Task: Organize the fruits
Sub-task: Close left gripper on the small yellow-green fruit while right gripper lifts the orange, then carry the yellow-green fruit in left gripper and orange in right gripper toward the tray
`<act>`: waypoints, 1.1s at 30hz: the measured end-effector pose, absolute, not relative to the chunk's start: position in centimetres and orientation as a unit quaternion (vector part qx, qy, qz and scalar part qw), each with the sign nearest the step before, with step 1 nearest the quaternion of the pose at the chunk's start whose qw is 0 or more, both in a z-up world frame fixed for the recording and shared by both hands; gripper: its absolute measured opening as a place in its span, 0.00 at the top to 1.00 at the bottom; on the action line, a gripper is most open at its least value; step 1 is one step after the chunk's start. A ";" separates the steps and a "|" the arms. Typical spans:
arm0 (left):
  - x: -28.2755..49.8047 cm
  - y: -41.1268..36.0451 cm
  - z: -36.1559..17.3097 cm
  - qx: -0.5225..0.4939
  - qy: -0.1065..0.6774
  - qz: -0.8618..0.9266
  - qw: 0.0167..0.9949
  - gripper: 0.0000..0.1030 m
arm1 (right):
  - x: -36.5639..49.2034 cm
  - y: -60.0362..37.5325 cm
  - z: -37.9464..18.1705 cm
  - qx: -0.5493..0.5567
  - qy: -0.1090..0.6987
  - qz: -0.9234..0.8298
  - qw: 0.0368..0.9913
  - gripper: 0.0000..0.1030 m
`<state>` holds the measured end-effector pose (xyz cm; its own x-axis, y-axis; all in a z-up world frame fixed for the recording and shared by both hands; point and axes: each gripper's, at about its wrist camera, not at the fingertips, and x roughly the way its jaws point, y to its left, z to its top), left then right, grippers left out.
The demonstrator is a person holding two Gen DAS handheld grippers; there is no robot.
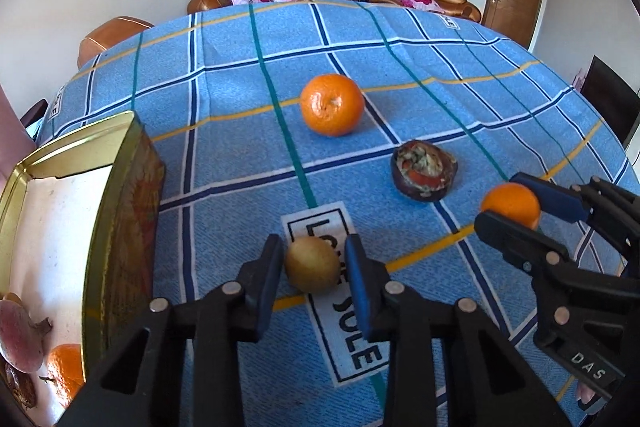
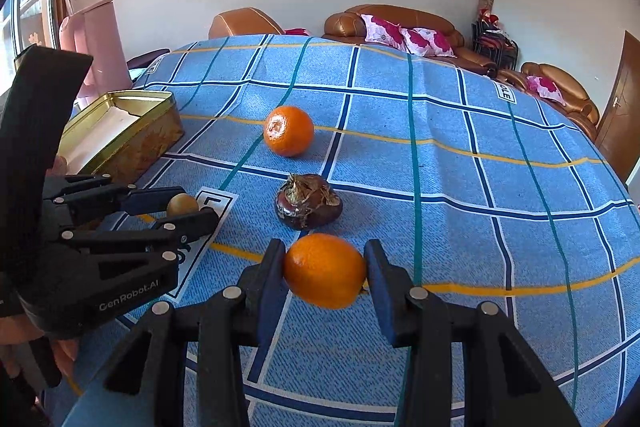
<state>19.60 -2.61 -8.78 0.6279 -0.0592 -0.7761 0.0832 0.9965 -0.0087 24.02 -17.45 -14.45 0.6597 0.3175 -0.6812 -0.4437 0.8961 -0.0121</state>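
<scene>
While our left gripper (image 1: pixel 314 267) squeezes a small yellow-brown fruit (image 1: pixel 312 269) on the blue cloth (image 1: pixel 240 155), our right gripper (image 2: pixel 325 269) pinches a small orange (image 2: pixel 324 270). Farther off lie a dark broken fruit (image 1: pixel 424 171) and a big orange (image 1: pixel 332 105). The gold tin (image 1: pixel 116 227) already holds some fruit, so four are left.
</scene>
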 end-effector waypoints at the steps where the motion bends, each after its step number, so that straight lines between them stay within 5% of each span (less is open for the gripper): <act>1: 19.6 -2.7 -8.7 0.015 0.429 -0.041 0.902 0.73 | 24.1 -17.5 -14.5 -0.084 0.357 0.213 0.906 0.58; 33: 15.2 -3.3 -5.0 0.034 0.288 -0.069 0.954 0.73 | 21.6 -18.0 -12.7 -0.078 0.276 0.242 0.927 0.58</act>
<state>15.20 -3.29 -5.01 0.8241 -0.1127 -0.5551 0.1514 0.9882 0.0242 21.56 -17.97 -12.68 0.7299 0.4061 -0.5499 -0.4922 0.8704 -0.0106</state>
